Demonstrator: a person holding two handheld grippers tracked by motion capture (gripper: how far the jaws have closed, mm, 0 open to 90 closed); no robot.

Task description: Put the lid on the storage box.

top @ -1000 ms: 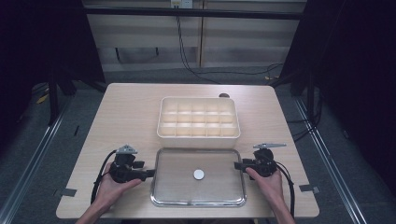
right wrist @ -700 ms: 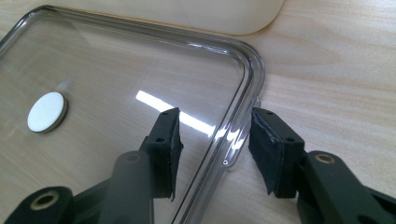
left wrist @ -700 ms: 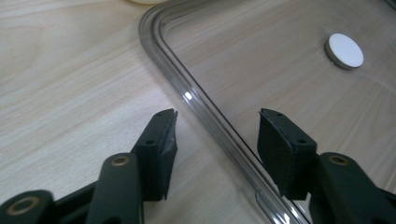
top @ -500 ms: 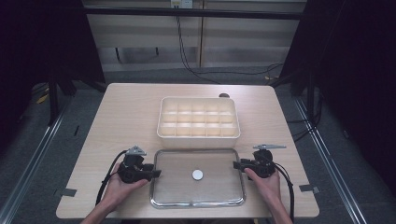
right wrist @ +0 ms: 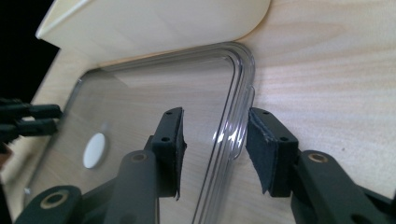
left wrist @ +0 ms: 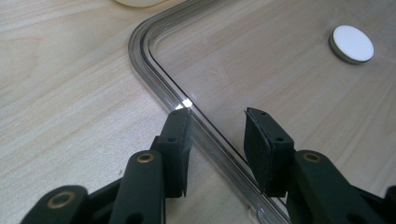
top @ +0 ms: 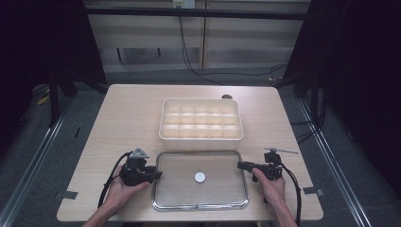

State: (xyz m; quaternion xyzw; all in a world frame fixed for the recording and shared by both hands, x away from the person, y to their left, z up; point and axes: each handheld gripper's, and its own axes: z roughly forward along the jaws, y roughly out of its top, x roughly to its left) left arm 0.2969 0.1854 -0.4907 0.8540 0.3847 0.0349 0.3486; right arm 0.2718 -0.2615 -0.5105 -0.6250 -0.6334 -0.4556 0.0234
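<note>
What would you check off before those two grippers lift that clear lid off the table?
1. Left gripper straddles the clear lid's left rim; its jaws have just been closing: ok.
2. Right gripper straddles the lid's right rim, jaws also just closing: ok.
3. Pads pressing on the rim: not ok, gaps show on both sides.
4. Both grippers sit at about the same point along the lid's sides for a level lift: ok.
5. Divided tray behind the lid lies flat with open compartments: ok.
6. White round knob fixed firmly to the lid: cannot tell.
</note>
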